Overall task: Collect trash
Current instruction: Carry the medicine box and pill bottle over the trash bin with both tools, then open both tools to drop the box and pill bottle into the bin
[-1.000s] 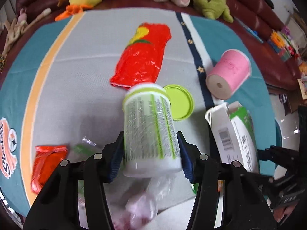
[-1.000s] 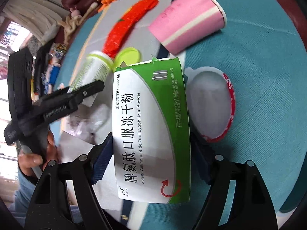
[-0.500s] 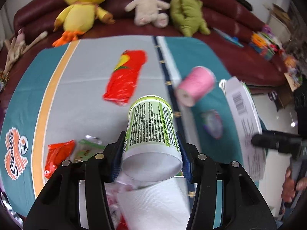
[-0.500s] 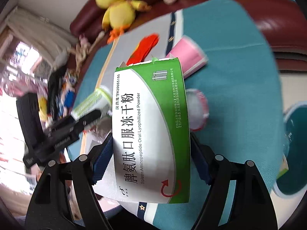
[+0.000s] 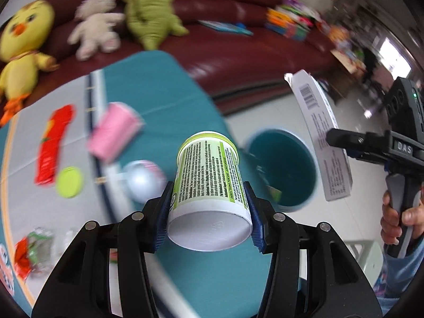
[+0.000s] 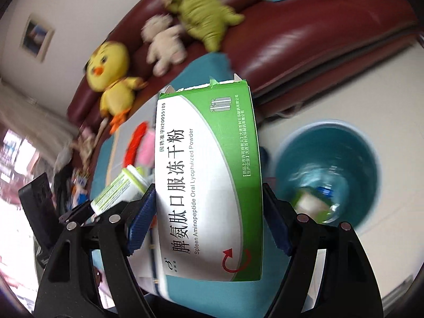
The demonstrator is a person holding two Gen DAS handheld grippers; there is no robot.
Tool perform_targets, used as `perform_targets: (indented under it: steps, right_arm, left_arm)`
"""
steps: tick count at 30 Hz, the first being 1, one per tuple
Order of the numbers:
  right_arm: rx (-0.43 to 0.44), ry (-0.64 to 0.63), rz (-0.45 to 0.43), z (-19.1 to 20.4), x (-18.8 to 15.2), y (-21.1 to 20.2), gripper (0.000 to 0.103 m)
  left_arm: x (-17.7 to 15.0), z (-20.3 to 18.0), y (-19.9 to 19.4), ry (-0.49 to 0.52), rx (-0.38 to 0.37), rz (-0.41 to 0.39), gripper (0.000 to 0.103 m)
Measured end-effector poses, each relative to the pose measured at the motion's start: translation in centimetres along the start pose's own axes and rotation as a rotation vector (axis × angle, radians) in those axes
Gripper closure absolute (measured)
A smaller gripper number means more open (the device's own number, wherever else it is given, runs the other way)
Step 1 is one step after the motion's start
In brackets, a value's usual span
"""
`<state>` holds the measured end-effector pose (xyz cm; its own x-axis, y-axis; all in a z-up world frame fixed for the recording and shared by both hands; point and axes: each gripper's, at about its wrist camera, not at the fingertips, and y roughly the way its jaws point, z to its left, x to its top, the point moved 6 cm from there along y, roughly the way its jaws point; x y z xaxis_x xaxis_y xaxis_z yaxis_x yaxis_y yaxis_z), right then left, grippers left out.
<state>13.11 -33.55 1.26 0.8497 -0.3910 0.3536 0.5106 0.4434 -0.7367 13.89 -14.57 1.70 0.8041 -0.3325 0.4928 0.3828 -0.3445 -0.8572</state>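
My left gripper [image 5: 209,214] is shut on a white and green plastic jar [image 5: 209,182], lidless, held over the table's right edge. My right gripper [image 6: 209,220] is shut on a green and white medicine box [image 6: 209,180]; the same box [image 5: 322,143] shows at the right of the left wrist view, in the hand-held gripper. A teal bin [image 6: 331,169] stands on the floor to the right of the box, with some trash inside, and the bin [image 5: 286,167] lies just beyond the jar. On the table remain a pink cup [image 5: 114,132], a red wrapper [image 5: 53,143], a green lid [image 5: 69,182] and a foil lid [image 5: 144,182].
A dark red sofa [image 5: 225,42] runs behind the table with a yellow chick toy [image 5: 23,42], a white plush [image 5: 95,29] and a green plush [image 5: 151,13]. Crumpled wrappers [image 5: 31,249] lie at the table's near left. A person's hand [image 5: 397,220] grips the right tool.
Both grippers have swung right, away from the table's middle and up, carrying the jar and the box. The teal bin on the floor has come into both views.
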Motion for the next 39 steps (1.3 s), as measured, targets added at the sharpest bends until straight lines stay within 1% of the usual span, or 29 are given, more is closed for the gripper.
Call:
perform_targets:
  steps: [3, 5, 9, 17, 21, 24, 25, 28, 31, 35, 39]
  right_arm:
    - [-0.023, 0.062, -0.015, -4.0, -0.1, -0.9, 0.031]
    - [-0.026, 0.101, -0.024, -6.2, -0.1, -1.2, 0.031]
    - [-0.041, 0.146, -0.023, -10.0, -0.2, -1.6, 0.031]
    - [-0.069, 0.182, 0.020, -14.1, 0.1, 0.0, 0.030]
    - [-0.080, 0.197, 0.042, -15.4, 0.3, 0.7, 0.030]
    - [-0.088, 0.206, 0.053, -16.0, 0.3, 1.2, 0.030]
    - [-0.090, 0.210, 0.057, -16.2, 0.3, 1.4, 0.030]
    - [-0.095, 0.218, 0.069, -16.8, 0.1, 1.8, 0.030]
    - [-0.099, 0.219, 0.081, -17.1, -0.1, 2.2, 0.030]
    - [-0.102, 0.216, 0.091, -16.9, -0.1, 2.6, 0.030]
    - [-0.109, 0.211, 0.096, -16.6, 0.0, 3.0, 0.030]
  left_arm:
    - [0.4, -3.6, 2.7, 0.053, -0.028, 0.052, 0.052]
    - [0.6, -5.8, 4.3, 0.088, -0.032, 0.083, 0.052]
    - [0.8, -8.3, 7.5, 0.132, -0.030, 0.135, 0.052]
    - [2.4, -10.8, 13.3, 0.169, -0.029, 0.216, 0.052]
    - [3.1, -11.6, 16.2, 0.179, -0.039, 0.257, 0.052]
    - [3.5, -12.0, 18.2, 0.179, -0.031, 0.278, 0.051]
    - [3.6, -12.0, 18.8, 0.174, -0.024, 0.284, 0.049]
    - [4.1, -11.7, 19.8, 0.155, -0.005, 0.293, 0.041]
    - [4.1, -11.2, 19.6, 0.146, -0.008, 0.285, 0.035]
    - [3.8, -11.0, 19.1, 0.131, -0.011, 0.281, 0.033]
    - [3.5, -10.5, 18.3, 0.114, -0.016, 0.271, 0.025]
